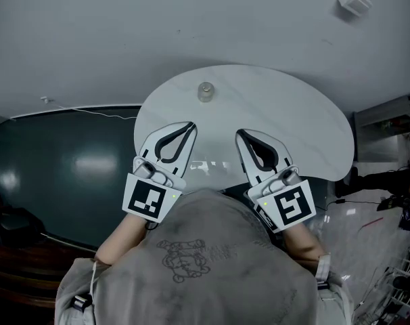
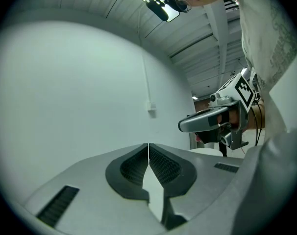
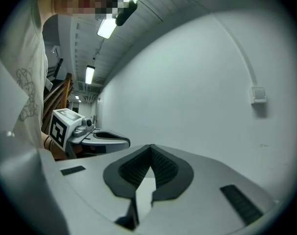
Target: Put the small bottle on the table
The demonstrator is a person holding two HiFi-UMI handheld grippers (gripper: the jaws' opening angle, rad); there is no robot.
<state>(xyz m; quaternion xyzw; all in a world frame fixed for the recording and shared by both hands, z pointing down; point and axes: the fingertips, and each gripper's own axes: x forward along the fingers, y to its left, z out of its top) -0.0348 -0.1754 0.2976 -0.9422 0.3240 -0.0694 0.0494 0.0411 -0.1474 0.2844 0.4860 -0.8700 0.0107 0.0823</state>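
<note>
1. Left gripper (image 2: 148, 152): jaw tips together, nothing between them.
2. Right gripper (image 3: 150, 152): the same, tips meeting, empty.
3. I see both held side by side over the near edge of the white table (image 1: 293, 120), pointing about level at the wall.
4. Small bottle (image 1: 205, 91) sits on the table's far side, ahead of both grippers and well apart from them.

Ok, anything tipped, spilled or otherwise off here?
Nothing stands out. The small bottle stands upright on the white table, no spill visible; the left gripper and right gripper are shut and empty.
</note>
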